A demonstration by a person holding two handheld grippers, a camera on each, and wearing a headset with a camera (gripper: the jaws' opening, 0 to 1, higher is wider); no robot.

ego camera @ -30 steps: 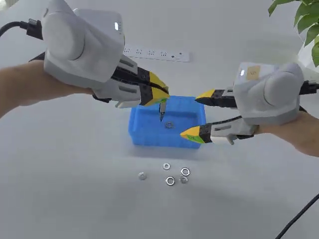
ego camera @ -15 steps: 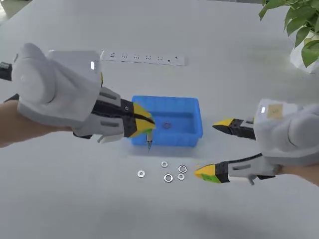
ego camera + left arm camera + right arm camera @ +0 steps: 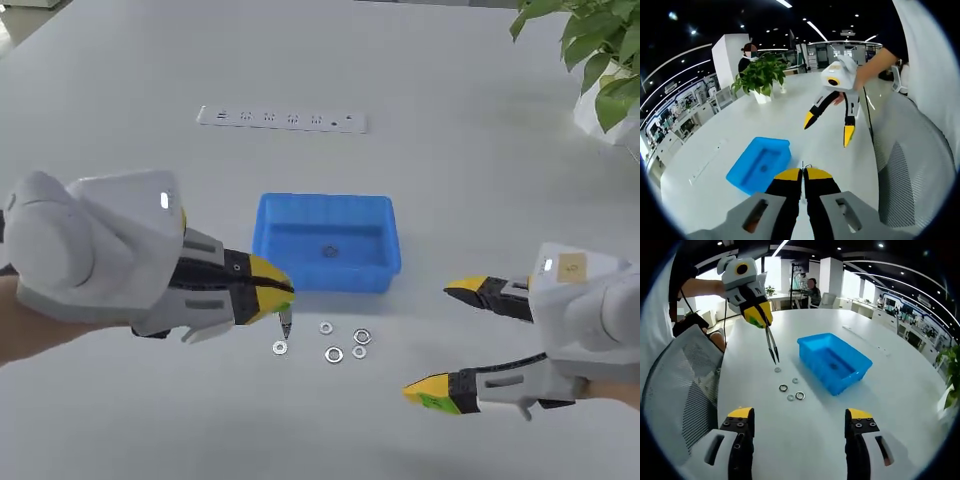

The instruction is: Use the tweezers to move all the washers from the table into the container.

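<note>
Pickup of another washer looks to us like the step in hand. We see the left gripper (image 3: 280, 292) with its jaws pressed together on the tweezers (image 3: 285, 324). In the right gripper view the two prongs (image 3: 773, 349) stand slightly apart at the tips with nothing between them. The right gripper (image 3: 428, 340) waits to the right with its jaws wide apart and empty.

Five washers (image 3: 334, 354) lie flat on the table (image 3: 120, 420), just on the near side of the blue container (image 3: 300, 275), and one washer (image 3: 329, 251) already rests inside it. The tweezers hang just above and beside the leftmost washer (image 3: 279, 348).

To do this well, we would bring the prongs down so they straddle that washer's rim, one prong through the hole. Then we would squeeze gently, since a flat ring on a smooth top may skid away.

The long axis of the tweezers runs close to upright, leaning a little, with the tips pointing down at the table and the handle end up in the jaws.
</note>
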